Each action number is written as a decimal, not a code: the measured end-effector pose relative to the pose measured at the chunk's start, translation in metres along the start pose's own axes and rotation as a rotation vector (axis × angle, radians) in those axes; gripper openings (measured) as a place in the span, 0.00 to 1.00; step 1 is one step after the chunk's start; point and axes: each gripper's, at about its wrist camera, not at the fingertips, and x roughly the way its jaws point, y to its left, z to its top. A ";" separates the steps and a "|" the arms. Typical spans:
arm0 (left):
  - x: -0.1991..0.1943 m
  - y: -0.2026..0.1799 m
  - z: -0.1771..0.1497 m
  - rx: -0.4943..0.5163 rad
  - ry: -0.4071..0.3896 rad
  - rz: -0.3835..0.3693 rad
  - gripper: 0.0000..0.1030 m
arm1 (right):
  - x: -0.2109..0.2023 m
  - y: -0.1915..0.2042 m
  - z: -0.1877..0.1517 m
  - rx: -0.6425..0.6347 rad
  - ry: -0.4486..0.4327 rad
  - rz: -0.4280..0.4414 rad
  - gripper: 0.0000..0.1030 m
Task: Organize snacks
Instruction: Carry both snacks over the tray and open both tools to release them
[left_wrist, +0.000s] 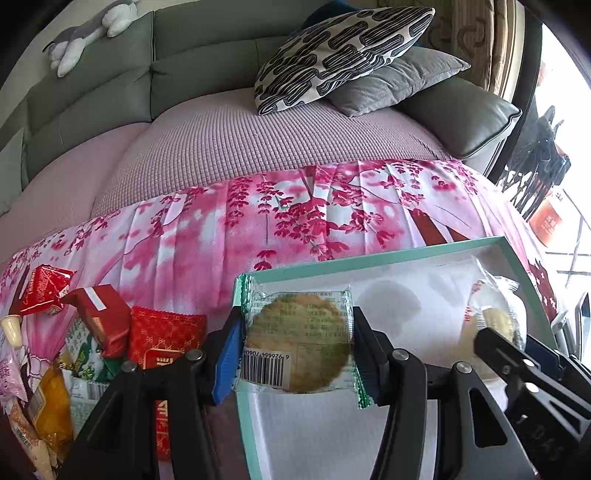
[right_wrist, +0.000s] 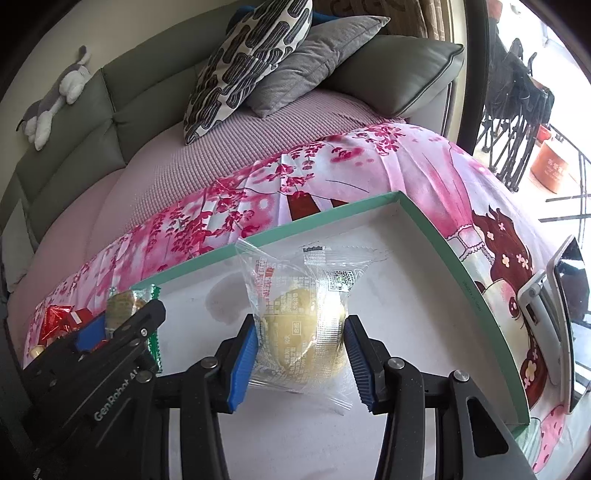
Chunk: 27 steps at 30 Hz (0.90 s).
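Black tool arm reads "GenRobot AI"; cracker pack barcoded

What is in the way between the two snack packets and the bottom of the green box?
Nothing visible. The left tongs hold the round cracker packet and the right tongs hold the yellow cake packet over the green box, whose white floor beneath looks bare.

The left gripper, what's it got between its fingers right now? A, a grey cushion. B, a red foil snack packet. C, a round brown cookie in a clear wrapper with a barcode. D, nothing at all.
C: the left gripper has its fingers closed on the round cookie packet with a barcode, above the teal-rimmed box; the red packets lie off to its left.
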 end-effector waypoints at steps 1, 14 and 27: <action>0.002 0.001 -0.001 -0.006 0.004 0.007 0.55 | 0.001 -0.002 0.000 0.005 0.002 -0.001 0.48; -0.007 0.018 -0.025 -0.026 0.009 0.081 0.56 | 0.004 -0.003 0.000 -0.006 0.011 -0.006 0.48; -0.043 0.026 -0.018 -0.071 -0.069 0.027 0.91 | -0.006 0.007 0.001 -0.045 0.008 -0.002 0.57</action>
